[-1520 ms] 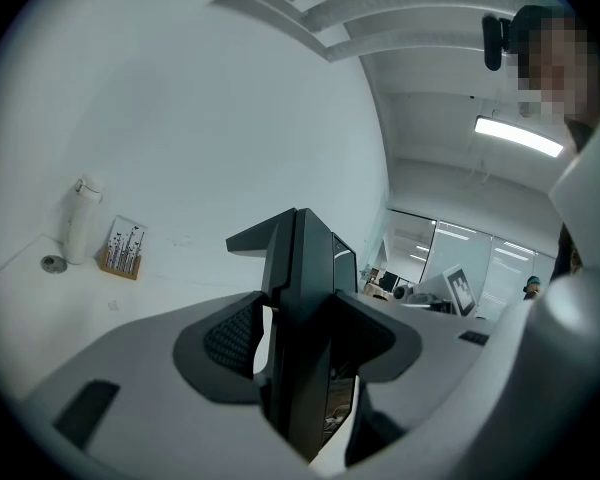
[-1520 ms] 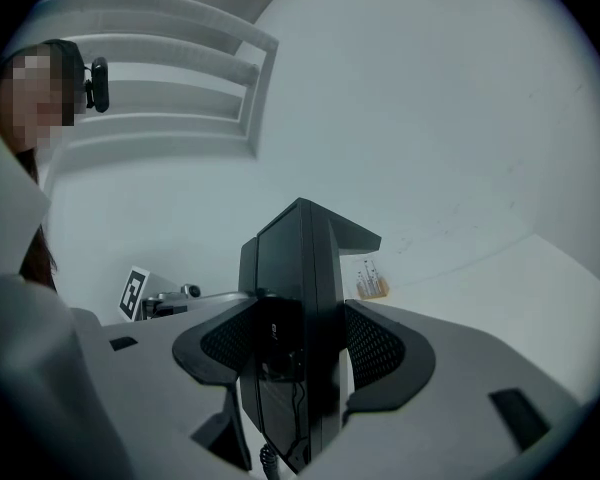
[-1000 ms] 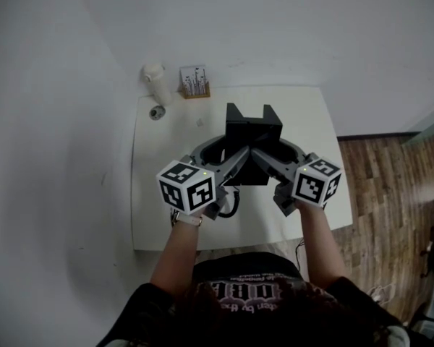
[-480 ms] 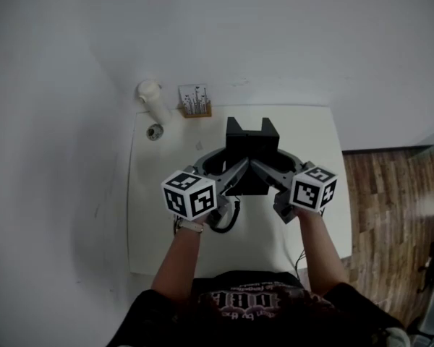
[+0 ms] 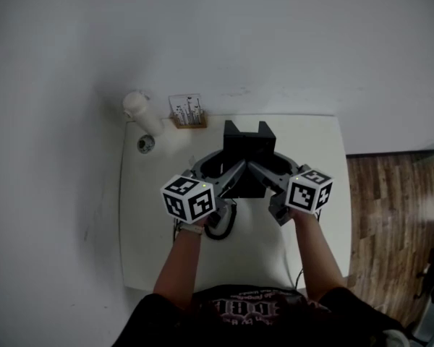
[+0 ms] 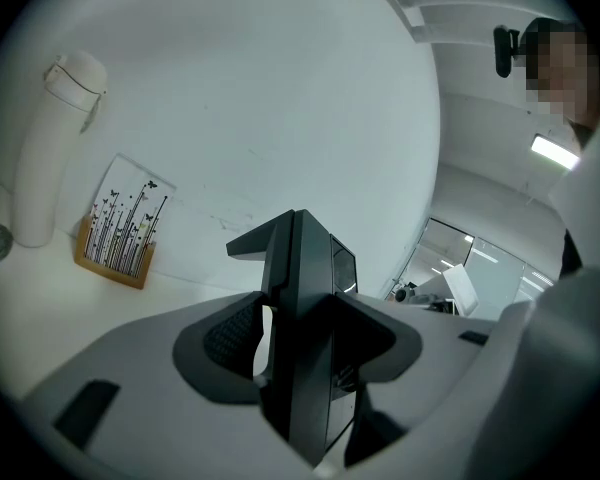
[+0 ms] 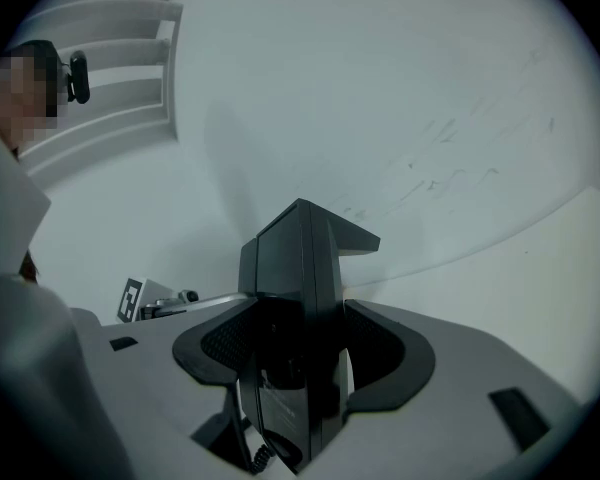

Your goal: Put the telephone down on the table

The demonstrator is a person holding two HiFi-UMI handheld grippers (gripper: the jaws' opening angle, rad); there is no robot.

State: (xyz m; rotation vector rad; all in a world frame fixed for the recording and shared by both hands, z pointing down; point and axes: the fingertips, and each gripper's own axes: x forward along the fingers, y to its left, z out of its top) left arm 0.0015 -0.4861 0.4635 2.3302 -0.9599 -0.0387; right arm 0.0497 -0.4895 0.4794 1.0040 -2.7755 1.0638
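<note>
Shifted only slightly over the last second: telephone [image 5: 247, 157] and both grippers a shade lower in the head view, with white bottle [image 5: 141, 113] and card stand [image 5: 186, 111] slid down and leftward as the camera moved. Gripped from two sides, with left gripper [image 5: 228, 173] pressing its pads on one flank and right gripper [image 5: 269, 172] on the other, each spread just to the body's width and clamped tight. Held on edge over the middle of the worktop [image 5: 311, 143], coiled cord [image 5: 224, 223] hanging toward the near side; cannot tell from above whether resting on the surface yet. Judged partway through: positioned over a landing spot, setting down and letting go still to do. Plenty of bare worktop beneath, to the right and toward the near edge. Far left corner taken up by bottle, card stand and small round object [image 5: 146, 144]. Wall [image 5: 275, 49] close behind the far edge, wooden floor [image 5: 390, 194] beyond the right edge.
</note>
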